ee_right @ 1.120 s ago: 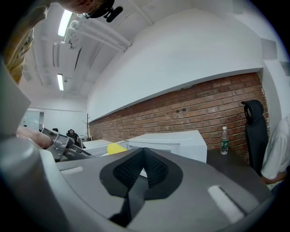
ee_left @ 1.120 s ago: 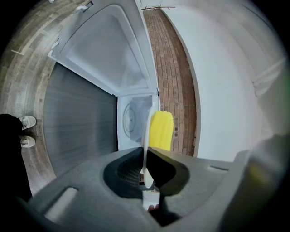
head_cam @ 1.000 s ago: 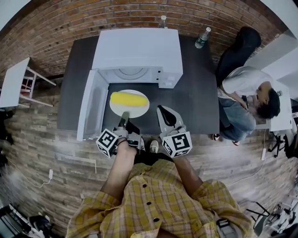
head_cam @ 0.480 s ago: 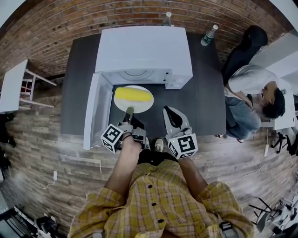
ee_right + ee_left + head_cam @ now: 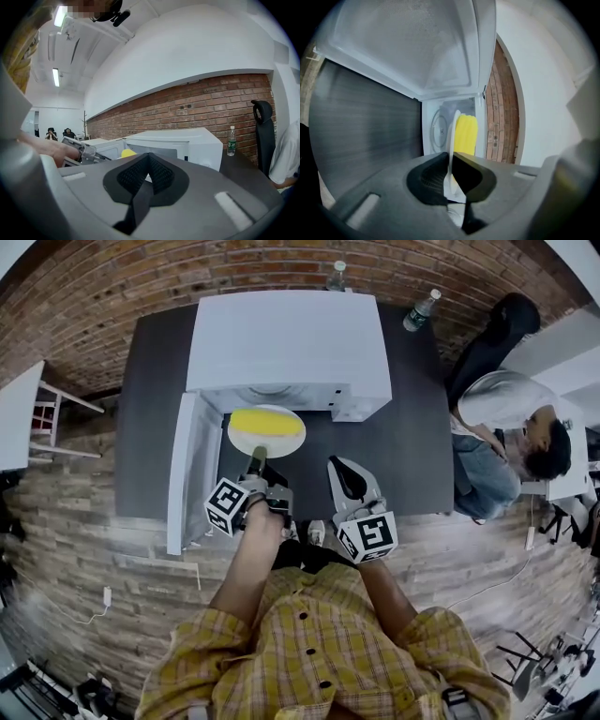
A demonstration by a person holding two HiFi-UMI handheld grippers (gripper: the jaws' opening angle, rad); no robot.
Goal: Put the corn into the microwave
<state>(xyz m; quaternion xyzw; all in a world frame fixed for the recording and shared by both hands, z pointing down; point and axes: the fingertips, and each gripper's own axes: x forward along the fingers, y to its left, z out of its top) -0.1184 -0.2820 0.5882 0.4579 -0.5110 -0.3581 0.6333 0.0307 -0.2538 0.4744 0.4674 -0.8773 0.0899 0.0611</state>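
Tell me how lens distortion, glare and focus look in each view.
Head view: fisheye bows the table edges, and the microwave top is washed out white. Left gripper view: dark vignette in the corners, the left hand-held gripper body is soft, while the corn is fairly sharp. Right gripper view: the brick wall curves, and the ceiling light glares.

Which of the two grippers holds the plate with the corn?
The left gripper: its jaws clamp the rim of the round white plate bearing the yellow corn cob; the right gripper is shut, empty.
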